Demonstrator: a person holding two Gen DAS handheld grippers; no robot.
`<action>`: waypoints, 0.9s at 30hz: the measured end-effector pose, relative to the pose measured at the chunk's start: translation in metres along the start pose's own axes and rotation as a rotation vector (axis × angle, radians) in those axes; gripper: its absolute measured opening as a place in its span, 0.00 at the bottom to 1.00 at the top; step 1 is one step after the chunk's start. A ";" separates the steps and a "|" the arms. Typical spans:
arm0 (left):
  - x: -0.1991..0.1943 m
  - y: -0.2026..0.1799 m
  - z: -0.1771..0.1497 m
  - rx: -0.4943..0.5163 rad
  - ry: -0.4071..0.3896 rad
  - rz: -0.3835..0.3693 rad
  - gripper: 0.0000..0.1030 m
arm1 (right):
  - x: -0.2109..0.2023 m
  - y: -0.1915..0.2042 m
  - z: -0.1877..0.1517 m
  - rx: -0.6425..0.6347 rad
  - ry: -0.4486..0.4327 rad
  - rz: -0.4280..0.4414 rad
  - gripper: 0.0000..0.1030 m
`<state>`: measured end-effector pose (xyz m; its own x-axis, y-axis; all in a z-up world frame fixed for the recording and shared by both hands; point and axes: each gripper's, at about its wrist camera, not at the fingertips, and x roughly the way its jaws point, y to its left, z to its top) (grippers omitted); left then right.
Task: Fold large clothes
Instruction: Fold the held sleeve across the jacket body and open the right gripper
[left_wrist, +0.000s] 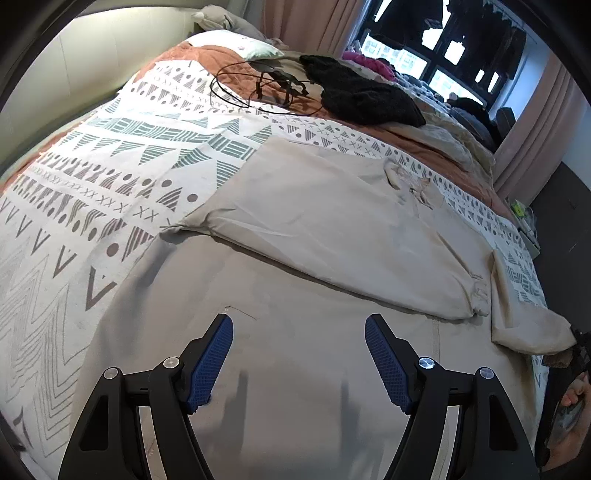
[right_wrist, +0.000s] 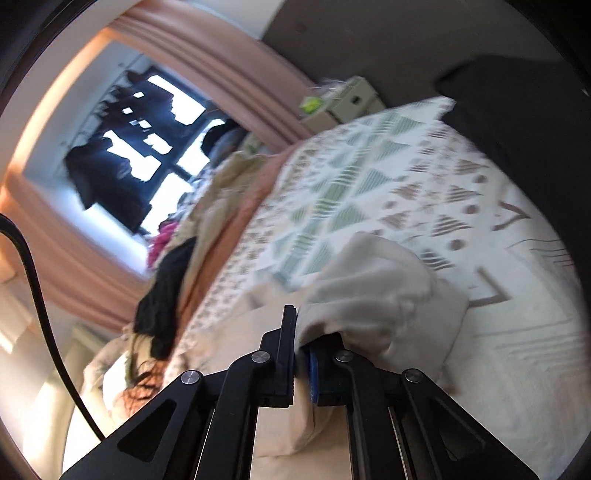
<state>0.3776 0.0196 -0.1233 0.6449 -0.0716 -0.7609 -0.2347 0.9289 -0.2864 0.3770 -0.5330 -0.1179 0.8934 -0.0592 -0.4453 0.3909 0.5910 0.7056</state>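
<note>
One beige garment lies spread on the patterned bedspread, a sleeve folded across it. Right gripper pinches a bunched fold of it; left gripper hovers wide apart, empty. Only the left view shows a black sweater and cable clearly; pink curtains frame the window.

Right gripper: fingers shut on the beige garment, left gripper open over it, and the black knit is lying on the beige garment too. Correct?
Not quite. The black knit lies apart from the beige garment, farther up the bed by the window; the left wrist view shows it. The rest holds: right gripper shut on the garment, left gripper open over it.
</note>
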 end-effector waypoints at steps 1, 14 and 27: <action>-0.003 0.004 0.000 -0.005 -0.008 0.005 0.73 | -0.003 0.012 -0.004 -0.019 0.000 0.016 0.07; -0.015 0.046 0.001 -0.054 -0.031 0.020 0.73 | -0.004 0.139 -0.088 -0.307 0.106 0.180 0.06; -0.004 0.063 0.008 -0.038 -0.014 0.067 0.73 | 0.072 0.202 -0.216 -0.580 0.438 0.164 0.08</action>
<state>0.3660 0.0808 -0.1336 0.6373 -0.0045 -0.7706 -0.3046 0.9171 -0.2573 0.4723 -0.2435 -0.1263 0.7127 0.3204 -0.6240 -0.0276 0.9017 0.4315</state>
